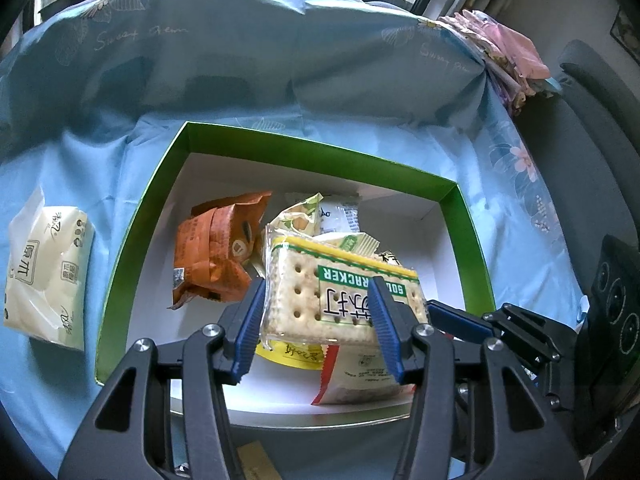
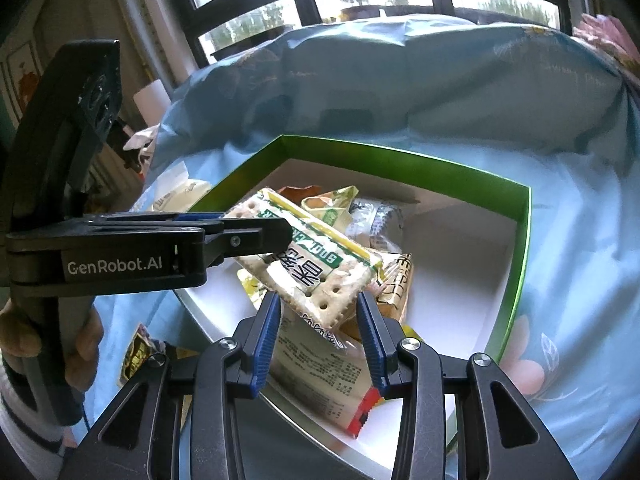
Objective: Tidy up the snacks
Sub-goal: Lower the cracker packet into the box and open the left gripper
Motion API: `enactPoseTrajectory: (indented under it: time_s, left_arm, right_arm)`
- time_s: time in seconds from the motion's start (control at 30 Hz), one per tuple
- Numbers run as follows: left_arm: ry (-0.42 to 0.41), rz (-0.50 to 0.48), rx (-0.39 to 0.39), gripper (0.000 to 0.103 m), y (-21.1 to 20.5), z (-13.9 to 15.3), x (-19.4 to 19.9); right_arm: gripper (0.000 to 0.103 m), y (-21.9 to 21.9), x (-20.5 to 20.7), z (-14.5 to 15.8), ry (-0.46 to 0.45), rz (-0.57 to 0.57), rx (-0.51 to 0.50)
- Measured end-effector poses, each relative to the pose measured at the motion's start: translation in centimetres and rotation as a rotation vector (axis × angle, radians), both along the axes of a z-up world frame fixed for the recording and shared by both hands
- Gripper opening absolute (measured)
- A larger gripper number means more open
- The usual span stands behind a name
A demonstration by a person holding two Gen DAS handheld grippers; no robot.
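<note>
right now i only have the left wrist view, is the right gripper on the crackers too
Observer: A corner of the crackers sits between the right gripper fingers; whether the pads press, I cannot tell.
Operator: any snack left outside the box
Observer: Yes, a dark-and-yellow packet lies on the cloth beside the box, near its left front corner.
Operator: who has the left gripper
Observer: A hand wraps its handle; the left gripper reaches over the box to the crackers.
</note>
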State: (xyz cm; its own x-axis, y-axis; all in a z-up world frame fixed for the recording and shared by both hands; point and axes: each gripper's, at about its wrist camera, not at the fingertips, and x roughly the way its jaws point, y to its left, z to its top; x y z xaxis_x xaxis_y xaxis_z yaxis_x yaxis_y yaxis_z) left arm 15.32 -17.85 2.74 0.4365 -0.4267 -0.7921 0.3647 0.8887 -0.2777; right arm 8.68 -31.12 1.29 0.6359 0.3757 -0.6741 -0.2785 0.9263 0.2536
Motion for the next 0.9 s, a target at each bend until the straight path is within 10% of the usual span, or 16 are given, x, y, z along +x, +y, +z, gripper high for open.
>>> enactPoseTrajectory:
  time_s: [0.9]
  left_arm:
    - [0.010, 0.018, 0.111, 0.051, -1.5, -0.7, -0.1]
  right_arm:
    - [0.041, -0.3, 0.1, -0.2, 0.016, -0.002, 0.028]
